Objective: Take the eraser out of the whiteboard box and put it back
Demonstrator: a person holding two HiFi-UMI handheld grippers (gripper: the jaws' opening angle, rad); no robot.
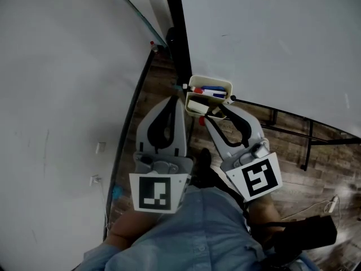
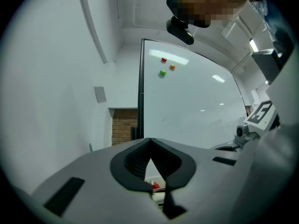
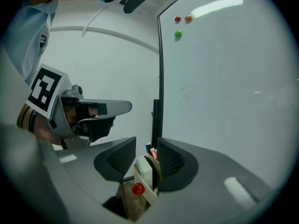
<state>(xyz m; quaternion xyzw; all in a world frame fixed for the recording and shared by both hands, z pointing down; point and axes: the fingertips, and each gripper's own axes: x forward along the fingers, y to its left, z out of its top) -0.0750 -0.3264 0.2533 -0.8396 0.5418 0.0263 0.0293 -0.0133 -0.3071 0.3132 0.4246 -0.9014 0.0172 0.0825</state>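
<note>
While the eraser (image 1: 197,105) lies in the whiteboard box (image 1: 211,81), the right gripper (image 3: 146,152) holds its jaws apart astride it, unclamped. The left gripper (image 2: 150,146) is closed and empty beside the box.

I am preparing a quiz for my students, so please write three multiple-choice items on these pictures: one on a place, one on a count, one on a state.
1. Where is the cream box relative to the whiteboard? A at its side edge; B at its middle; C nowhere near it.
2. How many round magnets are on the whiteboard? A one; B three; C five.
3. How do the jaws of the right gripper stand? A pressed together; B out of view; C apart.

Answers: 1 A, it hangs by the dark frame. 2 B, red, orange and green show. 3 C, a gap shows, with the box in it.
</note>
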